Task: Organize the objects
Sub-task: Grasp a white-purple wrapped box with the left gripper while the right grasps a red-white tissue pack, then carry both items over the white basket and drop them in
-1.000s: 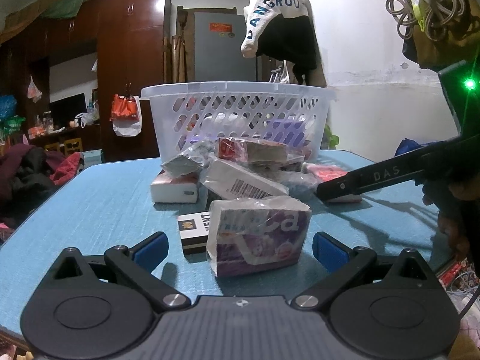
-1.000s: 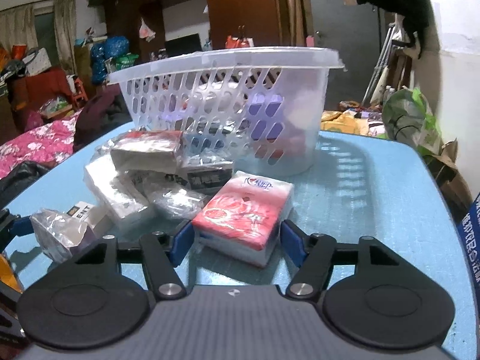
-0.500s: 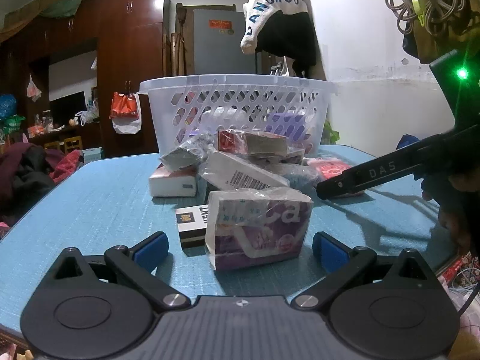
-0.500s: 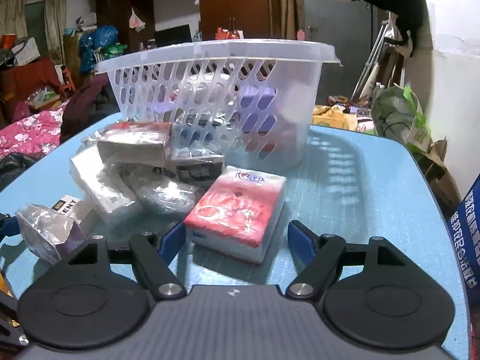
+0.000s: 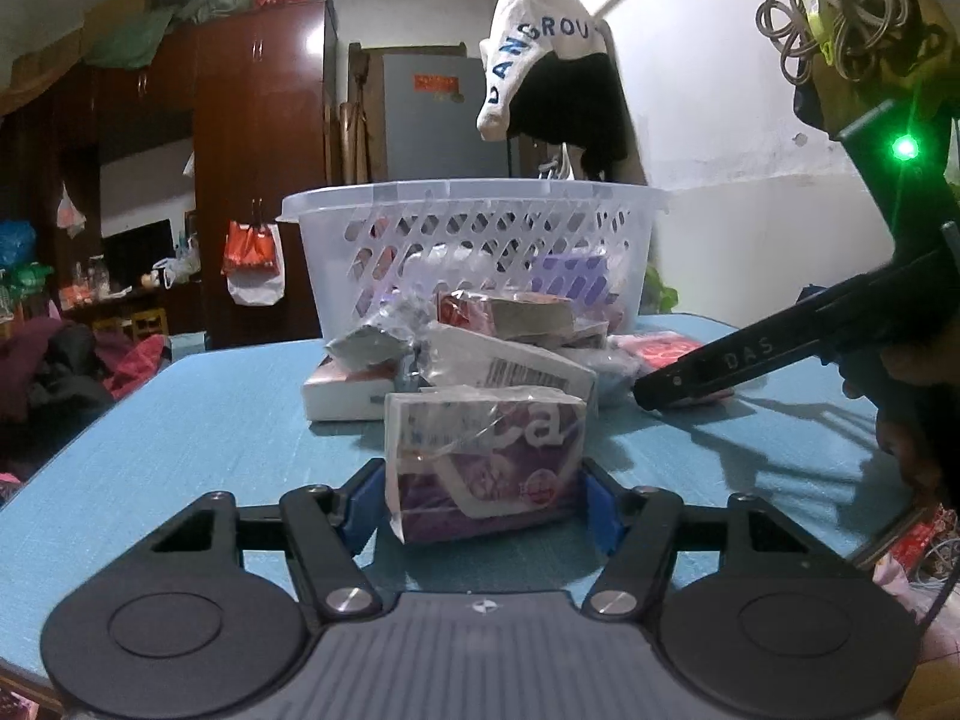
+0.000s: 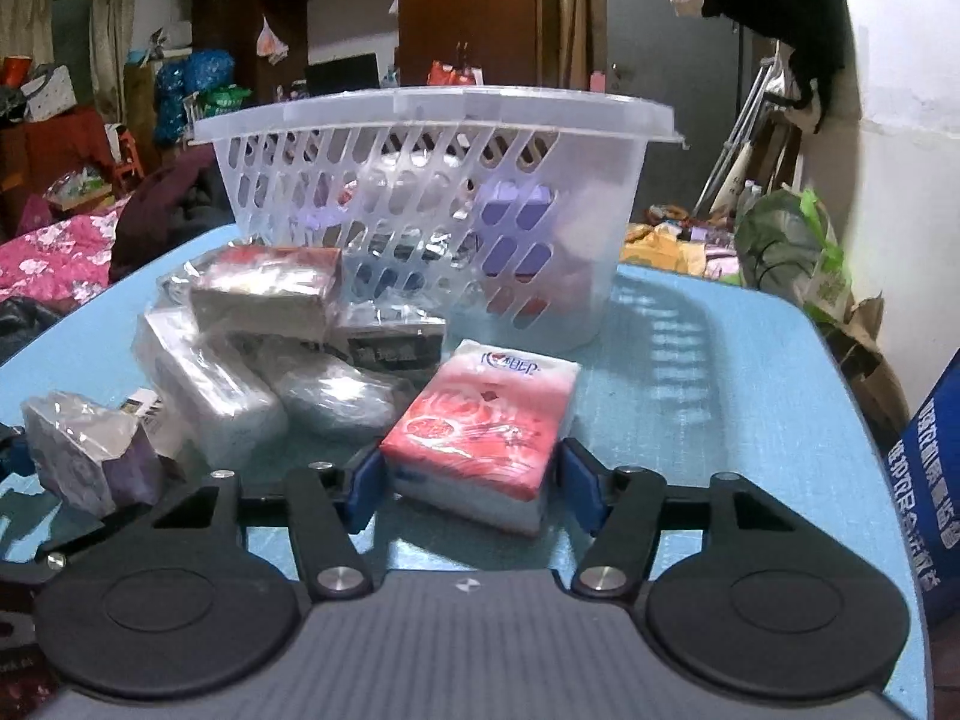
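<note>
Through the left wrist view, my left gripper (image 5: 483,495) has just been closing and now clamps the purple tissue pack (image 5: 486,468) on the blue table (image 5: 180,438); its loose wrapper could slip as I lift. Over on the right wrist view, my right gripper (image 6: 471,480) has been closing around the red tissue pack (image 6: 480,426), near the white basket (image 6: 432,114), though I cannot tell whether both pads bite, so it may skew

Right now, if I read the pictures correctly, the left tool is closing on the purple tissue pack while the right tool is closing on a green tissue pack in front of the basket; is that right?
Not quite: the pack between the right tool's pads is red and white, not green, as the right wrist view shows. The rest stands: the left tool has just been closing on the purple tissue pack, in front of the basket.
</note>
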The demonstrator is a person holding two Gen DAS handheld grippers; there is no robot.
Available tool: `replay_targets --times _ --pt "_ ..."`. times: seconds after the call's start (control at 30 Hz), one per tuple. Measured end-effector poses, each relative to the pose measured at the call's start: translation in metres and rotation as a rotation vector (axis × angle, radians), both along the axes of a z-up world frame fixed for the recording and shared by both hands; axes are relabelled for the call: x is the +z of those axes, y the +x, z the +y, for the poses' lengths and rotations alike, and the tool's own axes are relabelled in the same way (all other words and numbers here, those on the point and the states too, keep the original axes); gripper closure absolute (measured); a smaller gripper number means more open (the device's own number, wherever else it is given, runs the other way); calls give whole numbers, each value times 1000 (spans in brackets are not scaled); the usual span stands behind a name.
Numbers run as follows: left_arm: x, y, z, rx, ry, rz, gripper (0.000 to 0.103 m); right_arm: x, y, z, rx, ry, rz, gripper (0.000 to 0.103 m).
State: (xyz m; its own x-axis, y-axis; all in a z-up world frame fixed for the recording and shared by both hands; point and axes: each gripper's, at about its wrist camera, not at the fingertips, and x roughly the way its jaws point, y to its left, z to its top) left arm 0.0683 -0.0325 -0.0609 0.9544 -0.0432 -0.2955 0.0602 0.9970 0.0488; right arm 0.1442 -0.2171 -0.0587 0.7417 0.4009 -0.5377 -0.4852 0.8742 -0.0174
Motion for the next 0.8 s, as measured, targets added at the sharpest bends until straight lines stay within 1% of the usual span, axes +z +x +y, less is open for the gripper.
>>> replay_targets --times 0.07,0.13,0.2,0.27,0.33,0.47,0.57,0.63,0.7,0.8 --pt "2 -3 2 -13 -13 -21 34 1 -5 1 16 0 -27 40" --pt "5 -9 5 -19 -19 -62 34 2 -10 1 12 1 -56 40" --pt "10 -14 11 -23 -27 -100 34 4 -15 -1 17 24 -94 40" --pt "17 -17 22 -30 -52 -128 34 4 -16 -4 15 43 -109 40" --pt "23 -14 32 -41 -69 -129 34 6 -17 -7 16 68 -119 40" --pt "29 -4 50 -11 -100 -128 34 7 -18 -12 20 116 -129 40" --pt "31 5 61 -9 -144 -106 34 9 -25 -16 31 140 -171 40" --pt "34 8 66 -15 -164 -106 34 11 -30 -17 31 142 -198 40" --pt "44 12 67 -18 -156 -127 34 17 -33 -19 36 155 -210 40" --pt "72 27 69 -11 -132 -153 34 43 -36 -21 51 187 -269 40"
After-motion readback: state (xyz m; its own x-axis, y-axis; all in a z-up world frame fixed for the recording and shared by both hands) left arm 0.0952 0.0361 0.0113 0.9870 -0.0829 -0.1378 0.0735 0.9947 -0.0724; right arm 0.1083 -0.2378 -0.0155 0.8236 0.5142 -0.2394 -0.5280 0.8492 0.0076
